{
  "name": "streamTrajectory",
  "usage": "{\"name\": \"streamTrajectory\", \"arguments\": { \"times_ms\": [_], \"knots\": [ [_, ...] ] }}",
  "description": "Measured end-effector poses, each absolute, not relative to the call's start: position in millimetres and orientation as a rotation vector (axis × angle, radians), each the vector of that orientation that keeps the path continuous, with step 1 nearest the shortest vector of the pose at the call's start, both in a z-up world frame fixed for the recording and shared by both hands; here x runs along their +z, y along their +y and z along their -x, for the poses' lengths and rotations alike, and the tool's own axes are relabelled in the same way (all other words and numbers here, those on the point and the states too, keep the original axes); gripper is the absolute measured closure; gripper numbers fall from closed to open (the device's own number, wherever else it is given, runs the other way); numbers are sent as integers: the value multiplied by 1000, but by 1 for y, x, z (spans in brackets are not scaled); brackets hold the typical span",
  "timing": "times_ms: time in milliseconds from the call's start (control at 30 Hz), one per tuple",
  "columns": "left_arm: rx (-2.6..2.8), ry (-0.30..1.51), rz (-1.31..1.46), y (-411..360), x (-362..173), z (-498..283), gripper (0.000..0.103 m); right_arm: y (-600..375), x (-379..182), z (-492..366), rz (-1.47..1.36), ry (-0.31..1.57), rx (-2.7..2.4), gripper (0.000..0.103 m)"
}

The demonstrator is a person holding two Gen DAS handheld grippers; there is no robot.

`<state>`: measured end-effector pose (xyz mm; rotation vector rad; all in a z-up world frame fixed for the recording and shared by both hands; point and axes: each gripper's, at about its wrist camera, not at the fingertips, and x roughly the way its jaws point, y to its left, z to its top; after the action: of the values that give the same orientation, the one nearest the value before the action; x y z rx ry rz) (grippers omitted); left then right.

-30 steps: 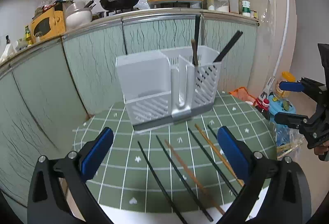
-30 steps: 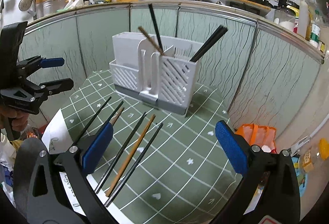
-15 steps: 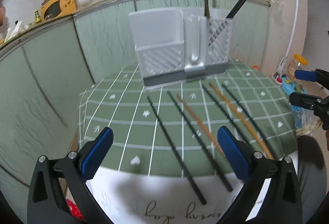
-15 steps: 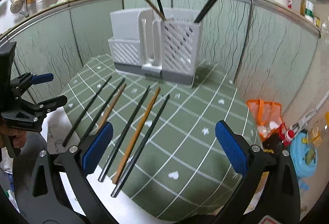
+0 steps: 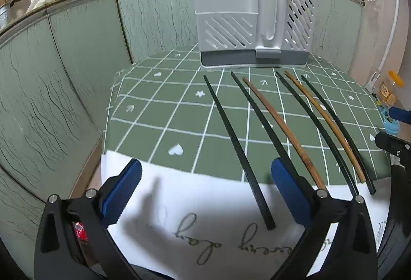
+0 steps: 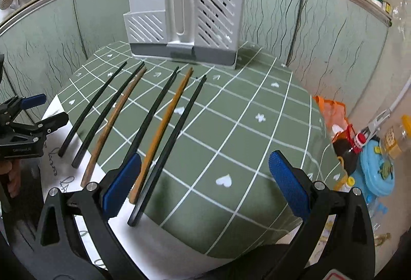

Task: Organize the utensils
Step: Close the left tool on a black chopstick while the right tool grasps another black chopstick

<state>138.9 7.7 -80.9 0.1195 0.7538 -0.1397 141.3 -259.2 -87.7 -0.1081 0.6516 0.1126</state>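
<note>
Several chopsticks lie side by side on a green checked mat [image 5: 159, 110], black ones [image 5: 231, 131] and brown ones [image 5: 280, 126]. A white slotted utensil holder [image 5: 251, 31] stands at the mat's far edge, with a few chopsticks upright in its right compartment. My left gripper [image 5: 205, 192] is open over the near edge, with the leftmost black chopstick's near end between its fingers. My right gripper [image 6: 204, 187] is open too. The rightmost black chopstick [image 6: 172, 136] and a light brown one [image 6: 164, 126] end just inside its left finger. The holder [image 6: 187, 23] is far ahead.
White paper [image 5: 205, 215] with script writing lies under the mat's near edge. Green panelled cabinets curve behind the table, with pans and jars on the counter above. To the right on the floor are an orange bag [image 6: 334, 110], bottles and a blue toy [image 6: 377, 172].
Both grippers have drawn back from the holder toward the table's near edge and dropped lower. The chopsticks' near ends now lie by the fingers. Both stay open.
</note>
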Motion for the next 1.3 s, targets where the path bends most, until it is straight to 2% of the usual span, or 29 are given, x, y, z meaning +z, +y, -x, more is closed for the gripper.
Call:
{"name": "streamTrajectory", "arguments": {
  "times_ms": [167,200,600,800,1000,1100,1167,1300],
  "knots": [
    [-146,787,-115,-2,-93,-136,25,-262,-94,-137,88,653,95,7],
    [-143,791,-116,-4,-95,-135,32,-262,-95,-137,88,653,89,7],
    [-146,777,-104,-18,-103,-124,81,-252,-110,-128,96,671,85,9],
    [-132,779,-104,-14,-101,-124,90,-245,-119,-132,108,677,48,12],
    [-129,777,-100,-15,-103,-125,91,-238,-125,-136,101,687,12,21],
    [-115,775,-104,-16,-103,-125,93,-233,-125,-130,104,672,0,30],
    [-106,771,-108,-16,-103,-124,94,-230,-125,-126,103,664,1,42],
    [-88,764,-97,-14,-104,-122,95,-226,-127,-119,86,647,-9,58]
  ]
}}
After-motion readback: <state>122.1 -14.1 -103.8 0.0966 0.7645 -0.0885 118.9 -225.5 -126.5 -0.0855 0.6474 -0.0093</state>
